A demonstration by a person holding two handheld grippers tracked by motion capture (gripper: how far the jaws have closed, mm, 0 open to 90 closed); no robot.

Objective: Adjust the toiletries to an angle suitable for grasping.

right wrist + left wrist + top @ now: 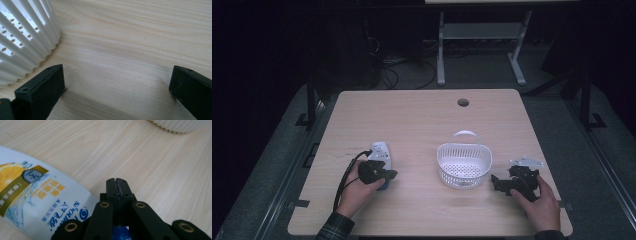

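Two hand-held black two-jaw grippers work at the near edge of the pale wood-grain table (422, 125); the left gripper (388, 175) has its jaws pressed together with nothing visibly between the tips, and they lie just beside the white plastic bottle with the orange-fruit label (37, 200), seemingly touching its side rather than pinching it; the bottle lies flat on the table, left of centre, part of it under that gripper in the high view; the right gripper (117, 87) rests low at the right with its jaws spread wide over bare wood, holding nothing; a little farther in stands the white slotted plastic basket with a hoop handle (463, 165), close to the right gripper's left jaw without contact, and it looks empty; judgement: the work appears to be at its start; the bottle is neither gripped nor lifted, and presumably seizing it and carrying it to the basket is all outstanding.
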